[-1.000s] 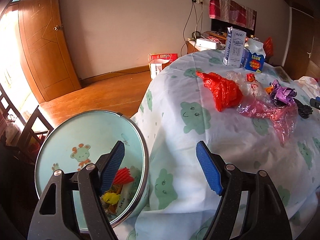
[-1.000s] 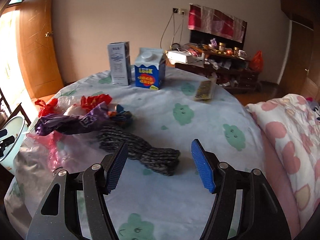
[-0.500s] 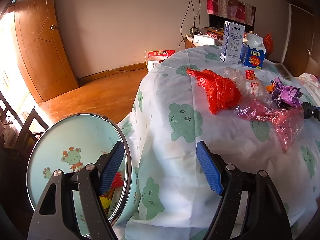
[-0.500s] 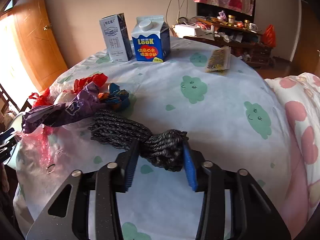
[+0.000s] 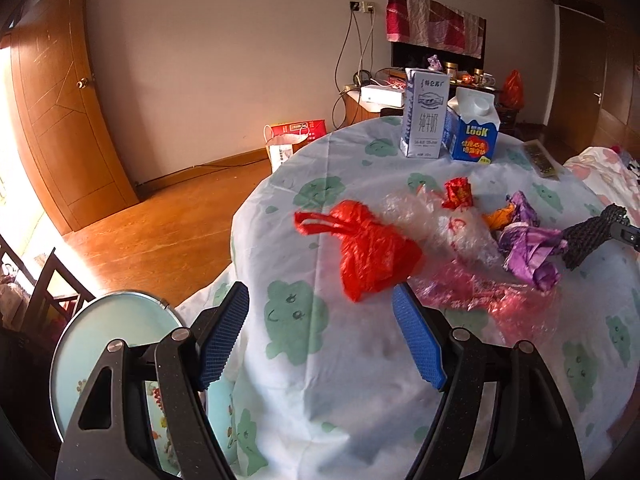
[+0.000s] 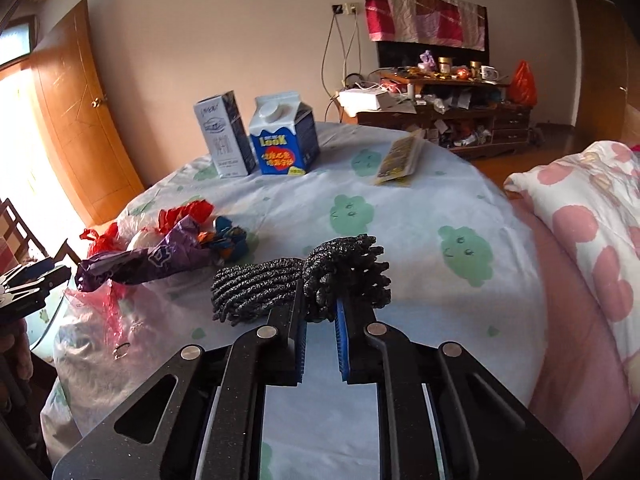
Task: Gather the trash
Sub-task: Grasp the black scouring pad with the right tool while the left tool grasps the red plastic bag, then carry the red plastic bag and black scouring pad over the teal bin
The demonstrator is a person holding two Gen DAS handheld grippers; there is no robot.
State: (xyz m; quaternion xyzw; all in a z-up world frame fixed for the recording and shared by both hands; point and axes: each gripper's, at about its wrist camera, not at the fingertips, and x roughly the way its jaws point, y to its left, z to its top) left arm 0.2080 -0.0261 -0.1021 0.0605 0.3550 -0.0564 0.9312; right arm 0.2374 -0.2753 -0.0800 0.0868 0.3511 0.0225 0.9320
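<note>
Over the table [image 6: 420, 216], right tongs [image 6: 320, 312] pinching black netting [image 6: 320, 272]

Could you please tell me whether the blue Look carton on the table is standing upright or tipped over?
Upright. The blue Look carton stands on its base on the tablecloth, its white cap on top and the label reading level.

Black knitted bundle [image 6: 320, 276], speckled grey, between blue ribbed pads [image 6: 341, 334] of black right gripper [image 6: 320, 340]. Left of the jaws: purple wrapper [image 6: 148, 262], red bag [image 6: 98, 240], orange-blue wrapper [image 6: 226, 238]. Beyond the jaws: white-grey carton [image 6: 224, 136], blue-white carton [image 6: 282, 142] with yellow lettering and a red patch, yellow-black packet [image 6: 398, 156]. Tablecloth [image 6: 420, 208] white with green cloud faces. Ahead of left gripper [image 5: 320, 340], black with blue pads: red bag [image 5: 368, 252]. Left of it, pale teal bin [image 5: 104, 344], silver rim.
</note>
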